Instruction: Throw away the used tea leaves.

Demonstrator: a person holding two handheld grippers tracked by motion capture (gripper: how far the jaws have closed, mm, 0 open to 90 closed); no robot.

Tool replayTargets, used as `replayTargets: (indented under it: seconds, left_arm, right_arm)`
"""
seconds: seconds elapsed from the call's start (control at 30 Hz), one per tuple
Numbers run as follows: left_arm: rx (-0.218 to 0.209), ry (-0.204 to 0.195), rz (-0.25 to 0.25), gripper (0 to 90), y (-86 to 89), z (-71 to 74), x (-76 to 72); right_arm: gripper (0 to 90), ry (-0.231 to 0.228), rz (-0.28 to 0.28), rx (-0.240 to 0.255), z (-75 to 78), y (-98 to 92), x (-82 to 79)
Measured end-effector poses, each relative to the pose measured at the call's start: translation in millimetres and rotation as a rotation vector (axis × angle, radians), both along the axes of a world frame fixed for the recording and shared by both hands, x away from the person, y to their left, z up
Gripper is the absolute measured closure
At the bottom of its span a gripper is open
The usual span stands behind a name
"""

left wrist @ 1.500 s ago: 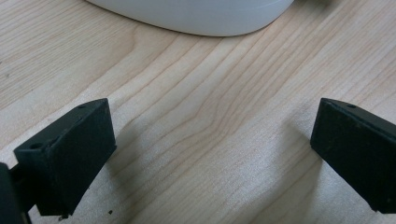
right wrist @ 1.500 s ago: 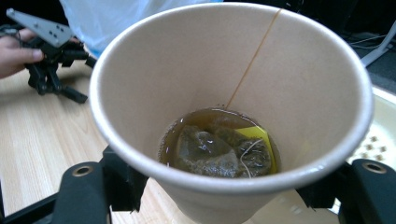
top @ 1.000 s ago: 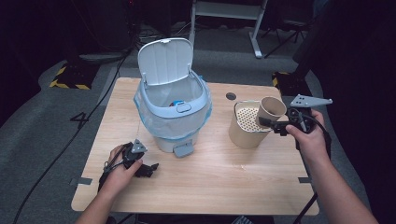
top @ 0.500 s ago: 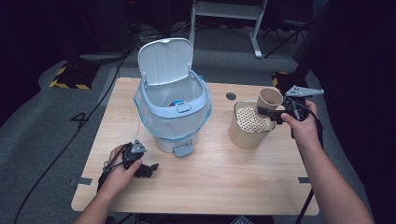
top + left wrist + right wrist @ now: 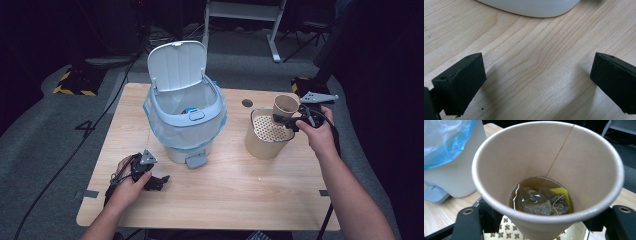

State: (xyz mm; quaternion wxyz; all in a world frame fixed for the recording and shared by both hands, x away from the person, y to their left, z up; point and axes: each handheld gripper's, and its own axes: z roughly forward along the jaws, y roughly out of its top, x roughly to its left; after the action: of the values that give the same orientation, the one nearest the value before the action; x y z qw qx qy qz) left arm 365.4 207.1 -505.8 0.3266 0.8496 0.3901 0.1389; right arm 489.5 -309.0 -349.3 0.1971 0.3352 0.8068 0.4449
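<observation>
Right gripper [image 5: 284, 119] is clamping a paper cup [image 5: 285, 105], tilted over the rim of the beige strainer bucket [image 5: 260, 145]; inside the cup a tea bag [image 5: 541, 200] is sitting in a little brown liquid. Left gripper [image 5: 162, 181] is resting on the wooden table [image 5: 240, 190] near the pedal bin [image 5: 185, 115], jaws spread wide, gripping nothing.
</observation>
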Motion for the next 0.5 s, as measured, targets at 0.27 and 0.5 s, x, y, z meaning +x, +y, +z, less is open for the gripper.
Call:
replayTargets:
  seconds: [0.27,0.5]
  left_arm:
    - [0.004,-0.002,0.002,0.1,0.2,0.2,-0.2]
    - [0.004,-0.002,0.003,0.1,0.2,0.2,-0.2]
  right_arm:
    - [30.9,-0.062,-0.007,-0.077,9.1,1.2,-5.0]
    - [31.0,-0.155,0.010,-0.252,14.6,8.1,-8.4]
